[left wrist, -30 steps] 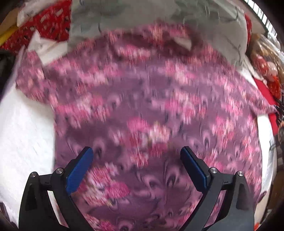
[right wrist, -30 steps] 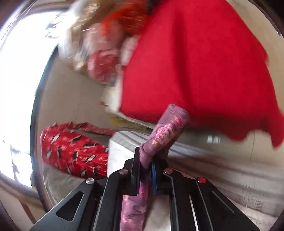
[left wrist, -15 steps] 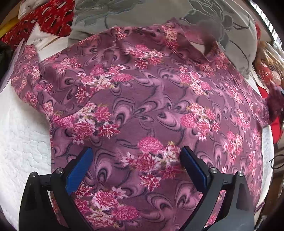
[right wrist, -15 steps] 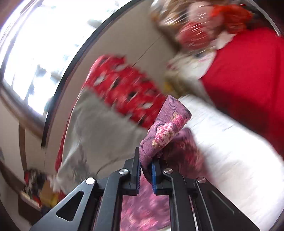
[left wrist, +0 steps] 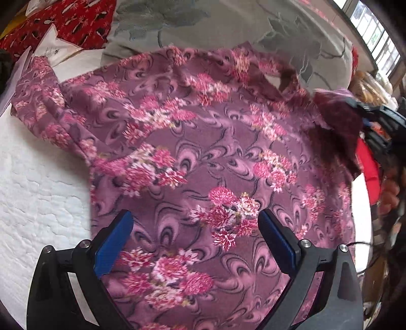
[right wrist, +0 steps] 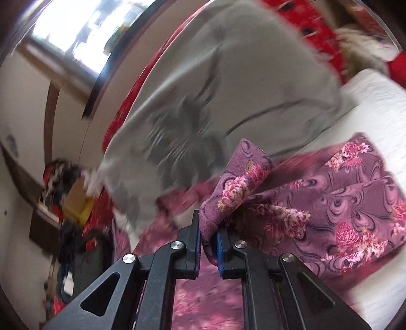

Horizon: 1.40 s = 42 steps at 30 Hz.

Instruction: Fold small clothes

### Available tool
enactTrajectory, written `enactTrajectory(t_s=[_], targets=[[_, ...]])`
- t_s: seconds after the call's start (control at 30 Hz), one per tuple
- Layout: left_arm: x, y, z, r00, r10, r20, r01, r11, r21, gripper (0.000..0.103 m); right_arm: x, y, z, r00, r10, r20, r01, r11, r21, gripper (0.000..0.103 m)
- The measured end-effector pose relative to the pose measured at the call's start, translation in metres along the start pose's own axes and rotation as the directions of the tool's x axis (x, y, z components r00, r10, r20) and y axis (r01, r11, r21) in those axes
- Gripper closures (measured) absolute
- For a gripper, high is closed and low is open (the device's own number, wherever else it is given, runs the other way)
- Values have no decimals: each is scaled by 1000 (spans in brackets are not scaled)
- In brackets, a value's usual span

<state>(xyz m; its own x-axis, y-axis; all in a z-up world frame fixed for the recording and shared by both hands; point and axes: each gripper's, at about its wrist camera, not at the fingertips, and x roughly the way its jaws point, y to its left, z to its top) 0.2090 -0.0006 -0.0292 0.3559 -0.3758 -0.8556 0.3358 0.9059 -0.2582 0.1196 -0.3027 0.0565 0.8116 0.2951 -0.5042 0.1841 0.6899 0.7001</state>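
A purple top with pink flowers lies spread on a white quilted cover. My left gripper is open and empty, hovering over the lower middle of the top. My right gripper is shut on a sleeve end of the top and holds it lifted over the garment's right side. The right gripper also shows in the left wrist view, at the right edge with the raised sleeve. The other sleeve lies out to the left.
A grey blanket with a leaf print lies behind the top. A red patterned cloth and a white packet sit at the far left. Red fabric and clutter lie off the right edge. A window is behind.
My right gripper has swung round from facing the red cloth to facing the top, carrying the sleeve inward over the garment. My left gripper has stayed open over the lower part.
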Motion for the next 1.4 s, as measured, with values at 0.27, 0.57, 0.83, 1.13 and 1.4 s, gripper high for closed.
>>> enactTrajectory(t_s=[0.27, 0.57, 0.83, 1.13, 1.4], targets=[[-44, 27, 1, 997, -7, 72, 8, 1000, -7, 4, 68, 75, -64, 983, 75, -170, -92, 991, -92, 91], [-11, -1, 12, 997, -76, 10, 76, 995, -62, 4, 78, 60, -130, 916, 33, -399, -48, 998, -27, 70], [33, -61, 35, 998, -24, -53, 23, 1000, -19, 4, -23, -20, -93, 974, -71, -215, 85, 995, 56, 62], [35, -33, 64, 1000, -22, 2, 22, 979, -200, 94, -90, -103, -62, 985, -165, -41, 170, 956, 239, 61], [8, -17, 59, 999, 26, 42, -18, 981, -194, 94, -64, -135, -46, 977, -210, -22, 206, 926, 315, 61]])
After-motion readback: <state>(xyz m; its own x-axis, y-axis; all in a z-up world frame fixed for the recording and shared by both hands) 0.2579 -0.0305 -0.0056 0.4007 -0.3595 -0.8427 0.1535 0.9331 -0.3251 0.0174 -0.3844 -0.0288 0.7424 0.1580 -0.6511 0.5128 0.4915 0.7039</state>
